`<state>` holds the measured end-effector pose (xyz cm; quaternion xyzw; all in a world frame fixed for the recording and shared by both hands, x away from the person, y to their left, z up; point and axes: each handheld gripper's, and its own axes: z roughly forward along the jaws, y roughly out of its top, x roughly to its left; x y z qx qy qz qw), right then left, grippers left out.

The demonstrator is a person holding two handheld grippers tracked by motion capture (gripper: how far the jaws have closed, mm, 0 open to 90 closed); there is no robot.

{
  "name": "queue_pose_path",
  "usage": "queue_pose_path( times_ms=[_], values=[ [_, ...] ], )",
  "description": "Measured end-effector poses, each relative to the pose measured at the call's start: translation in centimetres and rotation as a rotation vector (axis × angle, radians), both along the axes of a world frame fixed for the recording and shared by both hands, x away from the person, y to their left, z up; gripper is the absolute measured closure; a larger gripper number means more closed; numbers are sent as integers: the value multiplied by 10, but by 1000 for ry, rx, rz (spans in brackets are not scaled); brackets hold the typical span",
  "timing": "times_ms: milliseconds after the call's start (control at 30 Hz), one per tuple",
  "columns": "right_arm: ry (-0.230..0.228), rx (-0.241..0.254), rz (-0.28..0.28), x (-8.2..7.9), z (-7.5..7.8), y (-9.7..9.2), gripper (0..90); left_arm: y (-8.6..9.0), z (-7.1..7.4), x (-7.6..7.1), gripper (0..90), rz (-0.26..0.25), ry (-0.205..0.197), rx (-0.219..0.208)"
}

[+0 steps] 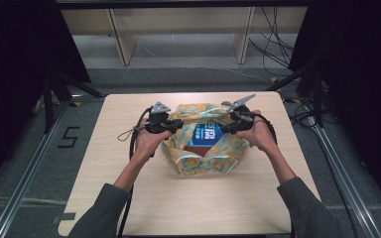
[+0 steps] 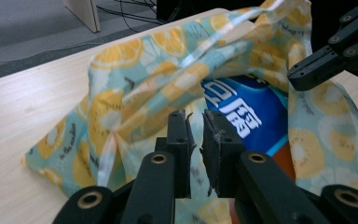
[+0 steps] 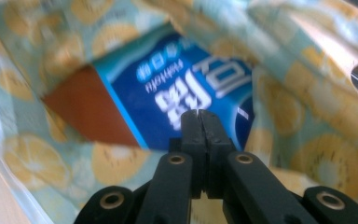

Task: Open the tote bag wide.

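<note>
A lemon-print cloth (image 1: 198, 159) lies bunched around a blue box (image 1: 209, 133) at the middle of the table. My left gripper (image 1: 178, 124) is at the cloth's left rim; in its own view the jaws (image 2: 196, 116) pinch a fold of the cloth (image 2: 135, 79) beside the box (image 2: 247, 116). My right gripper (image 1: 226, 121) is at the right rim, and its black jaws (image 2: 292, 77) touch the cloth there. In the right gripper view the gripper (image 3: 200, 113) is shut, jaws together over the box (image 3: 168, 93), with cloth (image 3: 37, 163) all round and none seen between them.
The light wooden table (image 1: 129, 198) has bare surface in front of and beside the bundle. Beyond its far edge stand wooden furniture legs (image 1: 121, 44) and loose cables (image 1: 273, 44) on the floor. Black curtains flank both sides.
</note>
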<state>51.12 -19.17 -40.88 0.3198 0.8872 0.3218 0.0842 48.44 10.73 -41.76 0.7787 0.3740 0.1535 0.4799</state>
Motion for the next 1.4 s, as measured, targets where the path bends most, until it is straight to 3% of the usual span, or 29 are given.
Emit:
queue_pose_path(
  times_ms=[100, 133, 300, 600, 700, 767, 833, 867, 1033, 1100, 1133, 1200, 1333, 1400],
  values=[
    [-8, 10, 11, -10, -3, -6, 900, 5, -4, -9, 801, -5, 2, -24],
    [-34, 27, -11, -15, -4, -8, 900, 7, -5, -12, 801, -6, 3, -18],
    [-83, 51, 6, -35, 2, -25, 900, 15, -12, -26, 800, -18, 11, -19],
    [-93, 90, -16, -60, -7, -44, 900, 22, -17, -46, 775, -34, 8, -29],
    [-115, 92, -12, -62, -10, -46, 900, 22, -17, -49, 764, -39, 7, -32],
    [-98, 87, -21, -64, -8, -49, 893, 22, -16, -51, 757, -43, 0, -20],
    [-124, 101, -22, -64, -8, -50, 889, 22, -17, -53, 747, -40, 0, -33],
    [-114, 100, -21, -65, -8, -50, 882, 23, -17, -53, 742, -46, -1, -31],
    [-125, 110, -20, -69, -10, -51, 824, 27, -17, -61, 694, -45, -1, -15],
    [-120, 113, -7, -71, -10, -52, 804, 27, -17, -63, 681, -50, -6, -31],
    [-123, 126, -29, -73, -10, -52, 798, 28, -16, -63, 673, -54, -12, -17],
    [-143, 122, -31, -73, -9, -54, 778, 28, -17, -65, 662, -60, -14, -30],
    [-125, 133, -48, -78, -8, -55, 733, 29, -17, -69, 630, -63, -15, -23],
    [-146, 136, -41, -79, -9, -55, 712, 30, -19, -71, 612, -64, -9, -29]
  ],
)
